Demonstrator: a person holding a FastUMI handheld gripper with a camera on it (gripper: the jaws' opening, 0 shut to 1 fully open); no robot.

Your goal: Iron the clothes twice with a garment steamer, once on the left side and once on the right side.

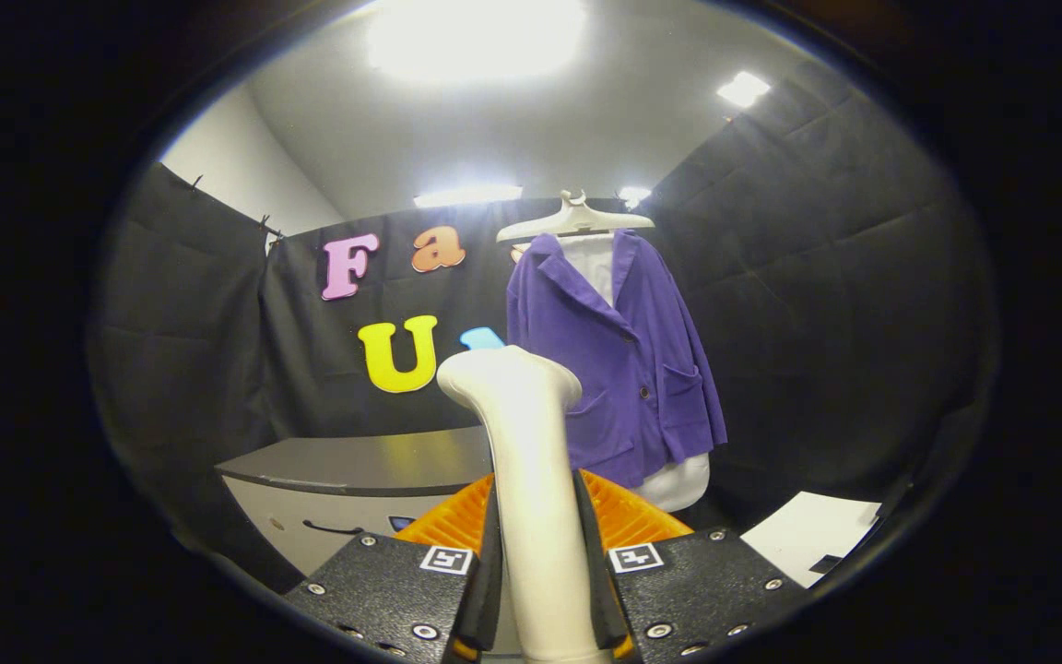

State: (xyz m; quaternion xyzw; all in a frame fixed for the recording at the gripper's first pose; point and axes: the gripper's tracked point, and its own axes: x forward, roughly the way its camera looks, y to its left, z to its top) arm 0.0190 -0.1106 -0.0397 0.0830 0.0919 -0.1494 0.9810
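booth wall behind purple jacket [623, 369]; hand-held gripper [538, 590] clamps steamer [531, 480].

The single view rides on the gripper [538, 590] and looks forward along its two fingers, which close on the steamer handle [531, 498] rising just ahead of the lens. It is tilted somewhat upward, taking in ceiling lights above. The purple jacket [619, 360] on its hanger [575, 219] serves as landmark: it hangs well beyond the fingers, slightly right of the handle. A grey cabinet [365, 466] sits lower, left of the jacket.
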